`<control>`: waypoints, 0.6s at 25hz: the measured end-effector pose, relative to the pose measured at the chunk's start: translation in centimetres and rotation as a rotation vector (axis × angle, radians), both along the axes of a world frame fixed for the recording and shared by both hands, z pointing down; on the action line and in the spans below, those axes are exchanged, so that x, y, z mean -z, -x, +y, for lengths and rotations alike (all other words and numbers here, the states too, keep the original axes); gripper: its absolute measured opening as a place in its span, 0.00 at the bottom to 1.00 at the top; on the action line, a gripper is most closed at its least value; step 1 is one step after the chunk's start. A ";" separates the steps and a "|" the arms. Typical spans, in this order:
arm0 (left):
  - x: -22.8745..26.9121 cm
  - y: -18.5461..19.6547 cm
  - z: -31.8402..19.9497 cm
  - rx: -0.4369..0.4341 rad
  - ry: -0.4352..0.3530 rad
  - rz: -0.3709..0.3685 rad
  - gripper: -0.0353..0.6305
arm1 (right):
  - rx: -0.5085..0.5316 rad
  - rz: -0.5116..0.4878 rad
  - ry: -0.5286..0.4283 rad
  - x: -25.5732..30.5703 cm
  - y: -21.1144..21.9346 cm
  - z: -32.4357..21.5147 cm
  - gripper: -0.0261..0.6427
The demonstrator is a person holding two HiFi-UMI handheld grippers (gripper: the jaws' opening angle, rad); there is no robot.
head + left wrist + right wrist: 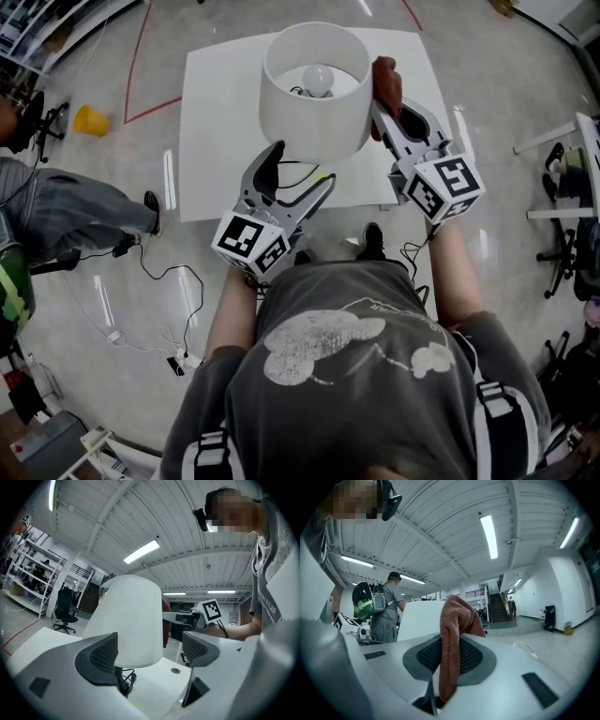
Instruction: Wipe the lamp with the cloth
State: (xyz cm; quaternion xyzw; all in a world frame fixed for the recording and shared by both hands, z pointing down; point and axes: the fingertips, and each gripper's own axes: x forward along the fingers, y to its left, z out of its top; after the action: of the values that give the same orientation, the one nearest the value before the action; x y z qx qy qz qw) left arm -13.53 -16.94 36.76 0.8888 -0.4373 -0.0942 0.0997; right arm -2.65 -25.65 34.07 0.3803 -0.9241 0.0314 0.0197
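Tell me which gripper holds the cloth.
The right gripper: its jaws are shut on the red-brown cloth, beside the lamp. The left gripper stands open with no cloth.

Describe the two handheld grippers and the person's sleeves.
Both the left gripper and right gripper are light-grey plastic with curved jaws, dark textured pads and a white cube bearing black square markers. The person wears a short-sleeved grey T-shirt.
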 end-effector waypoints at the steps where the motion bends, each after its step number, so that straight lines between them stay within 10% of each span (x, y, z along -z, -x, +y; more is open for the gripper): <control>1: 0.2 0.0 -0.3 -0.008 -0.002 -0.006 0.73 | -0.006 -0.002 0.002 0.2 0.1 0.1 0.13; 15: 1.8 6.9 -2.3 -0.142 -0.103 -0.191 0.79 | -0.108 -0.013 -0.006 -1.2 -0.2 5.8 0.13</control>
State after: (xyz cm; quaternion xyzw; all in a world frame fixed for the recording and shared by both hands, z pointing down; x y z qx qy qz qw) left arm -20.44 -19.22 35.01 0.9263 -0.3755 -0.0241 0.0184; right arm -2.41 -19.81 35.26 0.4296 -0.9024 0.0320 0.0107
